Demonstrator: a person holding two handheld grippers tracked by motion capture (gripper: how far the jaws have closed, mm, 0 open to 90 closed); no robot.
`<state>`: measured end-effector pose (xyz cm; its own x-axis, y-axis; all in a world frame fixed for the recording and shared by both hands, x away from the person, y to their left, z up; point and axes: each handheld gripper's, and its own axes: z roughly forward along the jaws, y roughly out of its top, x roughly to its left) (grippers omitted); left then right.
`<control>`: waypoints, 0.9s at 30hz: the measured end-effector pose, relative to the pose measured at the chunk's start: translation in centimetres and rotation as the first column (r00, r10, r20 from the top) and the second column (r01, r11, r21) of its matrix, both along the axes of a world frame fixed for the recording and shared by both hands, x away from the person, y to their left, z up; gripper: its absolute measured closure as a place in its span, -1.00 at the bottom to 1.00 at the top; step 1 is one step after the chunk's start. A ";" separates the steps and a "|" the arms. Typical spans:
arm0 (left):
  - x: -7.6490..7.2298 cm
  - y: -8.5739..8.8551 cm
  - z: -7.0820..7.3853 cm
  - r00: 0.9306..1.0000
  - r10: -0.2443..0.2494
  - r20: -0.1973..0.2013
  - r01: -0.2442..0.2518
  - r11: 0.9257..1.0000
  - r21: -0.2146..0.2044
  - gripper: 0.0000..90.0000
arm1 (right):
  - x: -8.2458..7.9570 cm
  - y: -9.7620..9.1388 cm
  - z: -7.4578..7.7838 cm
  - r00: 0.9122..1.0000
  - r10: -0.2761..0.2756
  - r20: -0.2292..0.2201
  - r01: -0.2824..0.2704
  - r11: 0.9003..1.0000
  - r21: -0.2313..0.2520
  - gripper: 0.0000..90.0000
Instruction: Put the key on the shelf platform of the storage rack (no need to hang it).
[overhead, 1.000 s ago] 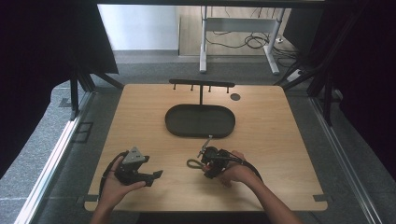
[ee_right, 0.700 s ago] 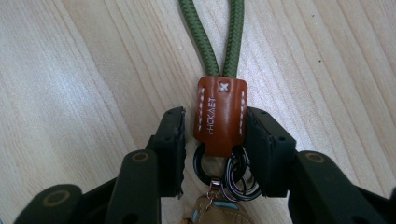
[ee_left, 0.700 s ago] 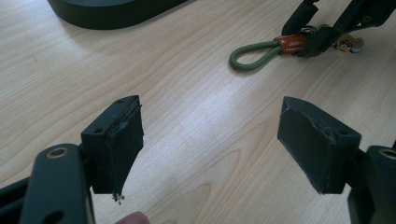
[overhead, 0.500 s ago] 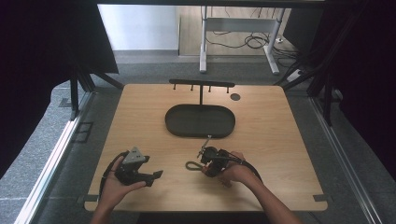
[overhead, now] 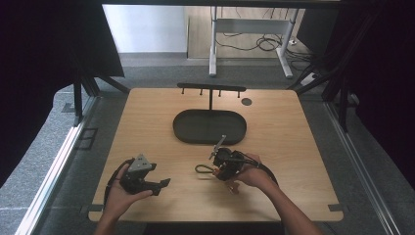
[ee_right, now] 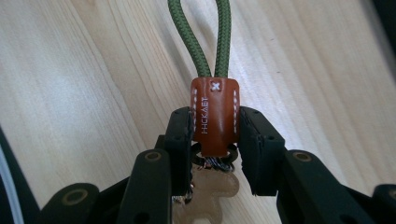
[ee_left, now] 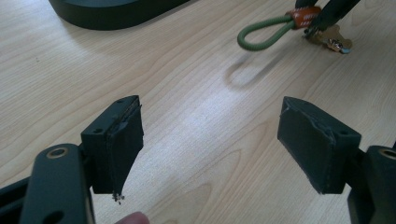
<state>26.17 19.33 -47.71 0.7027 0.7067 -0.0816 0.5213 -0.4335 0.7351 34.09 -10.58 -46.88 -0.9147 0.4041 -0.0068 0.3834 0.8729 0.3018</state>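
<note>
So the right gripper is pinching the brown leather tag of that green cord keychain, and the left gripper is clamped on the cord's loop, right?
Not quite. The right gripper does pinch the brown leather tag of the green cord keychain, but the left gripper is open and holds nothing. The left gripper view shows its jaws apart over bare table, with the cord's loop farther off.

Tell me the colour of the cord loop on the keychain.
Olive green cord loop, clearest in the right gripper view.

Oval tray (overhead: 209, 126) mid-table before a peg rack (overhead: 211, 88); keyring (overhead: 204, 169) nearer, perhaps slightly right.
</note>
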 end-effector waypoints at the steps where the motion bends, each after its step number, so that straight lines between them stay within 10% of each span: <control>1: 0.0 0.0 0.0 1.000 0.001 0.000 -0.001 1.000 0.001 -0.49 | 0.0 -0.1 0.3 1.000 -0.002 0.005 0.002 1.000 0.002 0.48; 27: 0.0 -0.2 0.0 1.000 -0.008 -0.002 0.008 1.000 -0.001 -0.49 | 0.7 -0.9 6.6 0.996 -0.008 0.092 0.007 1.000 0.013 0.48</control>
<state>26.18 19.18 -47.72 0.7082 0.7010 -0.0840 0.5196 -0.4370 0.7342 34.79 -11.47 -40.33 -0.9072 0.4118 -0.0862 0.3601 0.8660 0.3470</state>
